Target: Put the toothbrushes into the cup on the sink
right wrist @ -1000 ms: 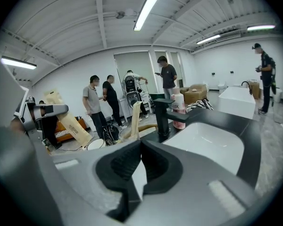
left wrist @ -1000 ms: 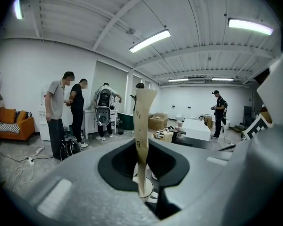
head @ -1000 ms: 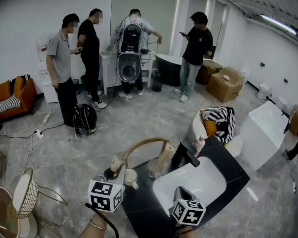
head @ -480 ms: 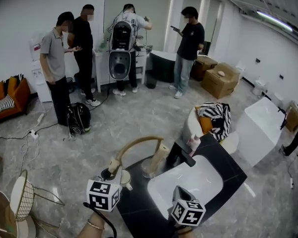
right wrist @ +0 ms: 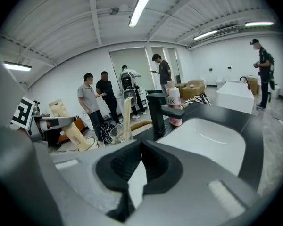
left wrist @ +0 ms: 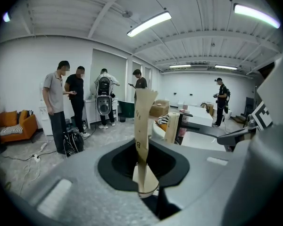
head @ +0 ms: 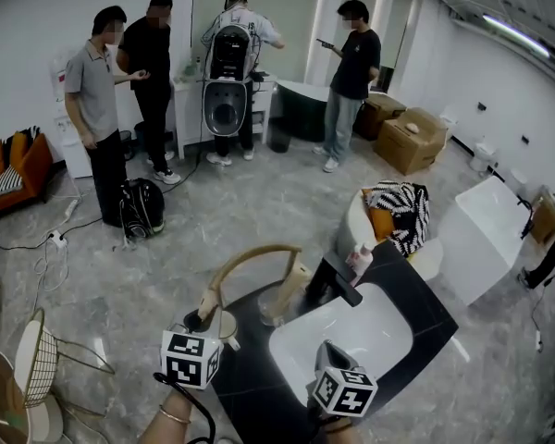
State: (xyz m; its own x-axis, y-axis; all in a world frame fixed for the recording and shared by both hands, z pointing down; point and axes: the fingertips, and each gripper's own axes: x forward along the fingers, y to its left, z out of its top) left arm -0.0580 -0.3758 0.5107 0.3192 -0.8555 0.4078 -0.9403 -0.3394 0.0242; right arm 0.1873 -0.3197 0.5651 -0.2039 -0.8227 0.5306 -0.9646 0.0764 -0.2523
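Note:
My left gripper (head: 203,321) (left wrist: 142,166) is shut on a toothbrush in a tan paper packet (head: 209,302) (left wrist: 142,126), which stands nearly upright. Just beneath it is a small cream cup (head: 228,326) (left wrist: 149,181). To its right, a clear glass cup (head: 271,309) (right wrist: 117,134) on the black counter holds a second packeted toothbrush (head: 296,281) (left wrist: 172,127) (right wrist: 128,118). Over the white sink basin (head: 370,340) (right wrist: 212,140), my right gripper (head: 326,351) (right wrist: 140,166) is shut with nothing in it.
A black faucet (head: 331,281) (right wrist: 156,111) and a pink bottle (head: 358,259) (right wrist: 173,105) stand behind the basin. A curved wooden chair back (head: 250,259) is beyond the counter, wire stools (head: 37,363) are at the left, and several people (head: 97,109) stand farther back.
My left gripper has sunk a little with the toothbrush, closer to the cream cup. The right gripper has stayed over the basin.

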